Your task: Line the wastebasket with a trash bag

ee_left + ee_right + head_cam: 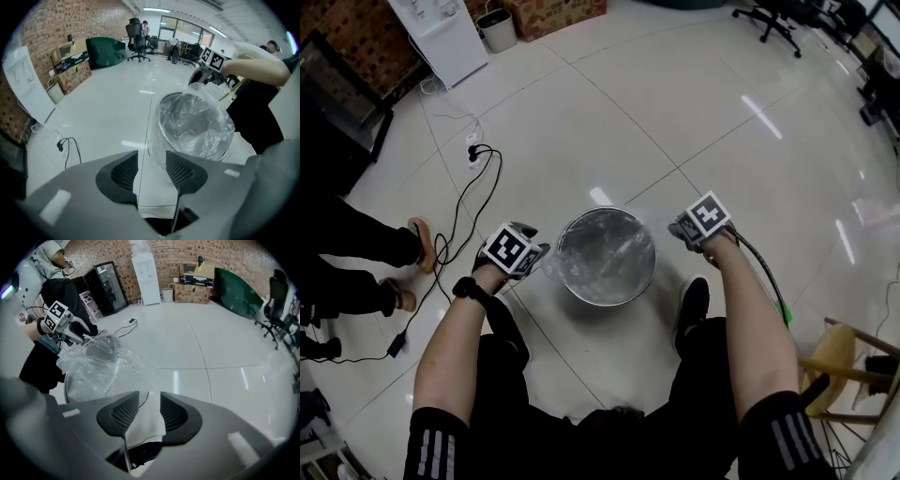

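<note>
1. The wastebasket (609, 298), a round metal pail, stands on the pale tiled floor right in front of your knees, at the centre of the head view.
2. The trash bag (607, 248), clear plastic, sits inside it. Its mouth is pulled out over the rim and bunches loosely beyond the rim at 3 and 9 o'clock.
3. Your left gripper (536, 255) hangs at the pail's 9 o'clock, just beside the rim and pointing steeply down. Its jaws stand apart and released. A fold of the bag's film runs up through the gap, and the pads do not pinch it.
4. Your right gripper (677, 231) hangs at the pail's 3 o'clock, also pointing steeply down. Its jaws are likewise parted and unclenched. A whitish flap of the bag lies slack between them, with a gap showing to the pads.
5. Your foot in a black shoe (693, 309) rests on the tiles at about 4 o'clock from the pail.
6. A black cable (469, 202) trails across the floor at 10 o'clock.
7. Another person's feet (417, 246) stand at 9 o'clock, well apart from the pail.
8. A white cabinet (441, 33) stands far off at 11 o'clock, and a wooden stool (844, 361) at 4 o'clock.
</note>
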`<state>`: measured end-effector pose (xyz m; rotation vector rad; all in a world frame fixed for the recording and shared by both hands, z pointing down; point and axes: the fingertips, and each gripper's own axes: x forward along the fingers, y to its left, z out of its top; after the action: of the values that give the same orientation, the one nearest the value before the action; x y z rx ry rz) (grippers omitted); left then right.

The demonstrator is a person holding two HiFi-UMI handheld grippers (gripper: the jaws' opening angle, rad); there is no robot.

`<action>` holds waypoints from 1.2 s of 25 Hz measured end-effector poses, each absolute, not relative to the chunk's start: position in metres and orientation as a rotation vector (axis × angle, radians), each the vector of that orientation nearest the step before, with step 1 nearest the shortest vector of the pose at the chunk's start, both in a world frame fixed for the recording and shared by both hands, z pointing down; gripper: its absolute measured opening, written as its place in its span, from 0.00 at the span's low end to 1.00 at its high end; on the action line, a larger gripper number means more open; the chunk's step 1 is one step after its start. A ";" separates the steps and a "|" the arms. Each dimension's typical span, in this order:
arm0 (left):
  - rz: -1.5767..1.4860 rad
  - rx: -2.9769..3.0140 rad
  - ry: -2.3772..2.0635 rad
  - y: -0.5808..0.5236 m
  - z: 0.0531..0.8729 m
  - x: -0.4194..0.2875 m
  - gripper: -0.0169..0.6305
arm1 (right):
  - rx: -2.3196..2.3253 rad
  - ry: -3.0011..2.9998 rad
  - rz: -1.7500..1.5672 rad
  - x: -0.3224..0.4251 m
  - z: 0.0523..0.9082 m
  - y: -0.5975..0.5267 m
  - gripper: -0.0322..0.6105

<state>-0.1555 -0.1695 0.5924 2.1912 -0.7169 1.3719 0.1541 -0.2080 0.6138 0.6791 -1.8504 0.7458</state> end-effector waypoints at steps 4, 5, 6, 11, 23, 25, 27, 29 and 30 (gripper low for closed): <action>1.348 2.360 -0.629 -0.149 0.550 -0.121 0.30 | 0.576 -1.993 0.511 0.139 0.563 -0.205 0.29; 1.352 2.399 -0.587 -0.140 0.543 -0.111 0.30 | 0.527 -2.025 0.436 0.131 0.550 -0.200 0.29; 1.370 2.430 -0.541 -0.130 0.539 -0.103 0.30 | 0.473 -2.047 0.356 0.122 0.539 -0.193 0.30; 1.551 2.493 -0.389 -0.098 0.545 -0.088 0.31 | 0.216 -1.998 -0.080 0.086 0.523 -0.168 0.40; 1.724 2.481 -0.201 -0.078 0.571 -0.083 0.35 | 0.092 -1.954 -0.062 0.062 0.568 -0.173 0.39; 1.741 2.478 -0.202 -0.079 0.571 -0.086 0.30 | 0.080 -1.936 -0.042 0.065 0.571 -0.169 0.25; 1.748 2.480 -0.207 -0.080 0.570 -0.090 0.21 | 0.076 -1.924 -0.029 0.070 0.570 -0.167 0.10; 1.743 2.483 -0.213 -0.079 0.567 -0.093 0.11 | 0.077 -1.914 -0.004 0.077 0.568 -0.163 0.06; 1.738 2.485 -0.213 -0.078 0.565 -0.094 0.07 | 0.076 -1.905 0.014 0.082 0.567 -0.160 0.06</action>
<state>-0.0938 -0.0780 0.5649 2.4848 -0.2126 1.7385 0.0819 -0.1595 0.5665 0.0759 -1.9052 0.0143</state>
